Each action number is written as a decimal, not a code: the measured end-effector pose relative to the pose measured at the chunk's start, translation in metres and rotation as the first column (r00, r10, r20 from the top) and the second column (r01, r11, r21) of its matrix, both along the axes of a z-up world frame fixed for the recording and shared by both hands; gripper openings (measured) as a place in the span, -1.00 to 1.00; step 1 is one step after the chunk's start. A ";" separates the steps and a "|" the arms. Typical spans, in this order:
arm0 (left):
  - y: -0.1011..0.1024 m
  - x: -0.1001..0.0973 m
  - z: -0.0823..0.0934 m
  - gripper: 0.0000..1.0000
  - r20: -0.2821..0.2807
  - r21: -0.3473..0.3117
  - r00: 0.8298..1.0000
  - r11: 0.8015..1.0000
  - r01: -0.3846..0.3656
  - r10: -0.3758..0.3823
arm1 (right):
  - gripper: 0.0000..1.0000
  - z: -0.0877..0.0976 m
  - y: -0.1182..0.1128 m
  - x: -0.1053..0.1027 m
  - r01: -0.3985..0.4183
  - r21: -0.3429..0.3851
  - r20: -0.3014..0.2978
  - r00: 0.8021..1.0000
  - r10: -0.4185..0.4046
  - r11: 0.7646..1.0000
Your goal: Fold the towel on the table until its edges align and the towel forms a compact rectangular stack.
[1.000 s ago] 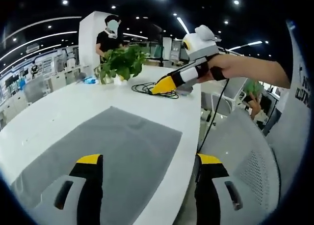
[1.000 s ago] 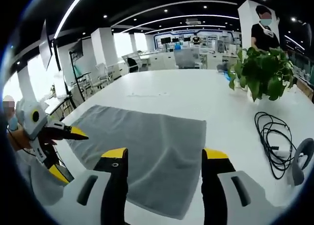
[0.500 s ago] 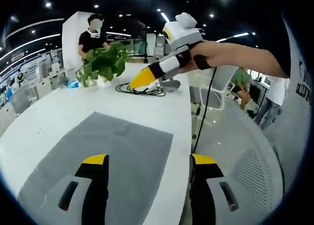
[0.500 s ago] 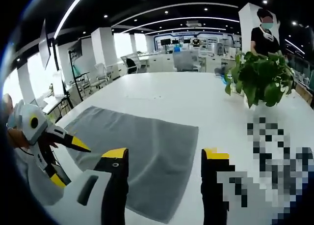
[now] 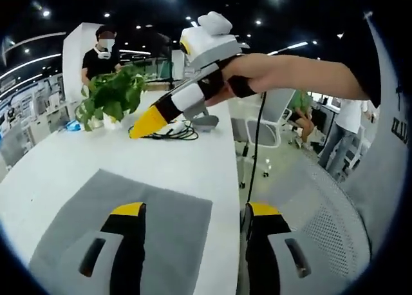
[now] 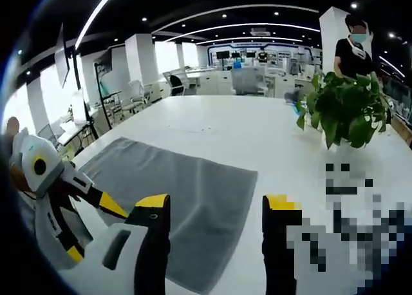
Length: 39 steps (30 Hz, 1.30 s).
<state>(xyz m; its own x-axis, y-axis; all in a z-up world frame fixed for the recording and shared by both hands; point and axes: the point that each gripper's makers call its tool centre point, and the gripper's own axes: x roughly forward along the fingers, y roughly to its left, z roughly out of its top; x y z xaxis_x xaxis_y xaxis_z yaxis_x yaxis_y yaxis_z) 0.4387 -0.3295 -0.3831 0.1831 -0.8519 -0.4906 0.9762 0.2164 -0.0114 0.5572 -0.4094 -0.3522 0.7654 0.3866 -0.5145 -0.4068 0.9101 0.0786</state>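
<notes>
White worktop [image 6: 212, 124] in an open-plan office carries the grey towel [image 6: 187, 198], lying flat and unfolded at lower centre of the right gripper view and lower left of the left gripper view, one long edge near the worktop's rim. The left claw [image 5: 190, 218] stands wide apart and holds nothing, above the towel's near corner. The right claw [image 6: 215, 208] is likewise spread and empty over the towel's edge; its tips appear pressed together where it shows at upper centre of the left gripper view. Risks, as judged: a pinch taking one corner only would skew the fold; dragging could pull the cloth off the rim. The potted plant [image 6: 344, 111] and the cable coil [image 5: 170, 131] lie well apart from the towel.
</notes>
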 end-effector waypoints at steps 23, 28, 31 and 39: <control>-0.043 0.015 -0.055 0.14 -0.040 0.094 0.999 0.996 -0.002 0.006 | 0.04 -0.003 -0.005 0.052 -0.086 -0.005 0.009 0.996 0.086 0.996; -0.054 0.016 -0.063 0.08 -0.066 0.093 0.998 0.996 -0.002 0.008 | 0.00 -0.013 -0.011 0.064 -0.095 -0.020 0.000 0.995 0.095 0.995; -0.060 0.013 -0.070 0.05 -0.086 0.100 0.996 0.995 0.009 -0.001 | -0.01 -0.024 -0.015 0.072 -0.088 -0.018 -0.021 0.996 0.088 0.996; -0.063 0.010 -0.086 0.00 -0.117 0.134 0.993 0.991 0.009 0.007 | -0.04 -0.043 -0.010 0.089 -0.104 -0.006 -0.043 0.994 0.104 0.995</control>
